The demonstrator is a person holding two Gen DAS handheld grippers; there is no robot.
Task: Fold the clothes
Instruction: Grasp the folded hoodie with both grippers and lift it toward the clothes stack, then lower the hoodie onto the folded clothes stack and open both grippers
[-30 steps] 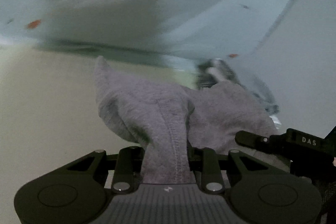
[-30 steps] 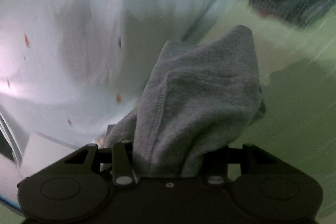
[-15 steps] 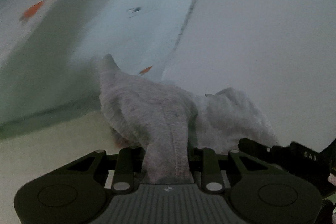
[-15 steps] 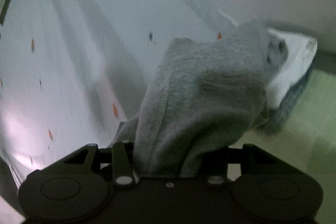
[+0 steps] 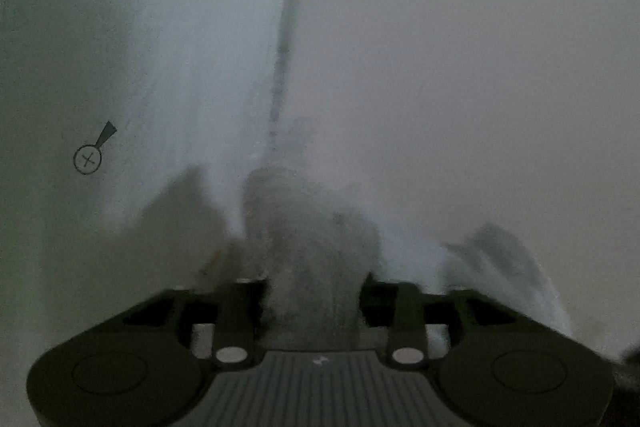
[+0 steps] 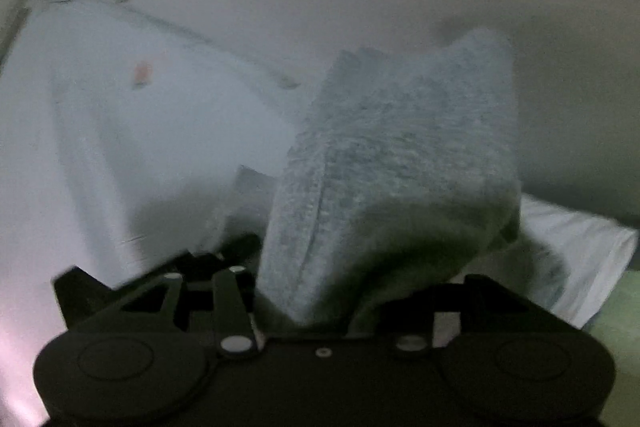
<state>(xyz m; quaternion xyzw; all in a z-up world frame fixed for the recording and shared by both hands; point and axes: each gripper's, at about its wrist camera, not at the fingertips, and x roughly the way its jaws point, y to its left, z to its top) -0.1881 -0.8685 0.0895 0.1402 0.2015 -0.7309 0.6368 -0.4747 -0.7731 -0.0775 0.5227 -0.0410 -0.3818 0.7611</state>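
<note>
The left tool point(image 5: 312, 291) is closed on a bunch of the grey fleece garment point(image 5: 308, 227), which rises blurred from between its fingers. Beyond it hangs a pale curtain point(image 5: 192, 47), whose dark edge runs up beside a plain wall point(image 5: 460, 67). The right tool point(image 6: 320, 315) also grips the grey fleece garment point(image 6: 400, 155); here the cloth stands up in a thick fold with a stitched seam, tilting to the right. Behind it, on the right, lies a white folded cloth point(image 6: 580, 259) near a green surface point(image 6: 620, 311). A pale curtain point(image 6: 140, 107) with an orange mark fills the left side.
</note>
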